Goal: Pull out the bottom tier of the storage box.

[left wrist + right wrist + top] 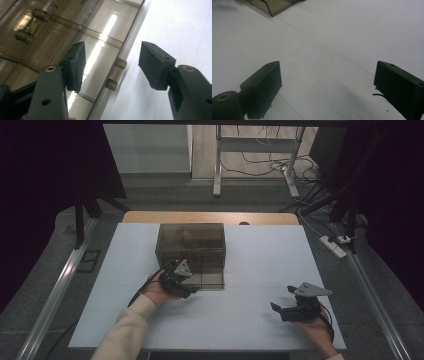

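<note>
The box point(190, 254), smoky and clear, sits mid-worktop point(260, 315) in the high view, long axis crosswise; the left gripper point(192, 288) is at its near edge, the right gripper point(281, 301) well apart. In the left gripper view, released jaws straddle what may be a latch point(116, 74). The right gripper view shows spread, empty jaws.

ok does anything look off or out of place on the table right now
Nothing stands out. The smoked transparent plastic box sits squarely on the white table, undamaged. The left gripper has open jaws either side of the box's small latch; the right gripper rests open on the table.
</note>
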`<state>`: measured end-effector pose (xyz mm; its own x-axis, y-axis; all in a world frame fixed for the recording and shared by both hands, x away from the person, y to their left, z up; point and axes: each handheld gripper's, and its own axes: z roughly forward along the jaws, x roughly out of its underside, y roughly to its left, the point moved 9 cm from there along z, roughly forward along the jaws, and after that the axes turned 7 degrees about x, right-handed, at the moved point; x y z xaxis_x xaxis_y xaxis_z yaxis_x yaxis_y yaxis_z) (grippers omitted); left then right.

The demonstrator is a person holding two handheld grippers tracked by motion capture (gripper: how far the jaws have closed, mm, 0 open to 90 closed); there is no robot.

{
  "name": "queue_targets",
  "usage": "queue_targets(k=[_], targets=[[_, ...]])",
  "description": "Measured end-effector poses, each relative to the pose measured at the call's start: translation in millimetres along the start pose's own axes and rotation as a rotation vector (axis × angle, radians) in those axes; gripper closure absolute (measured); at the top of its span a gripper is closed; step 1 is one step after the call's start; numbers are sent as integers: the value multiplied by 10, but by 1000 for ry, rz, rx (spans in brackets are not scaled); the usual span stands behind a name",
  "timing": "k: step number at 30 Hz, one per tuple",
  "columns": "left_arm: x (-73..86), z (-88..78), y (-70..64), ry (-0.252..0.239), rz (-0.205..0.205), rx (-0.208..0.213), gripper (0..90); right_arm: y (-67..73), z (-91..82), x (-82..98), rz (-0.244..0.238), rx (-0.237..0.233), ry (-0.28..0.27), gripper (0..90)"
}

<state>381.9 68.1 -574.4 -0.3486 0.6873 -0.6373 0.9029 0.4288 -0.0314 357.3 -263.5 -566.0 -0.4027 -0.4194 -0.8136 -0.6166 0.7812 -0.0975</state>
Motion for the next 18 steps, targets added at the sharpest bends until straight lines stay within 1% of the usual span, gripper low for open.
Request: queue_targets(k=[2, 4, 7, 9, 13, 15, 18], targets=[[-11, -22, -1, -6, -5, -9, 387, -1, -2, -5, 2, -3, -2, 74], [-26, -53, -3, -20, -23, -14, 376, 4, -2, -14, 6, -7, -6, 74], [-55, -110, -12, -53, -52, -12, 372, 17, 5, -29, 8, -12, -12, 75], [-68, -144, -24, -68, -62, -9, 372, 20, 12, -40, 9, -15, -12, 74], [-83, -213, -46, -85, -72, -10, 368, 27, 18, -44, 1, -17, -12, 74], [-88, -248, -60, -94, -80, -1, 367, 24, 13, -50, 4, -16, -17, 74], [-95, -291, -79, -106, -79, 3, 366, 25, 5, -41, 2, -14, -14, 74]])
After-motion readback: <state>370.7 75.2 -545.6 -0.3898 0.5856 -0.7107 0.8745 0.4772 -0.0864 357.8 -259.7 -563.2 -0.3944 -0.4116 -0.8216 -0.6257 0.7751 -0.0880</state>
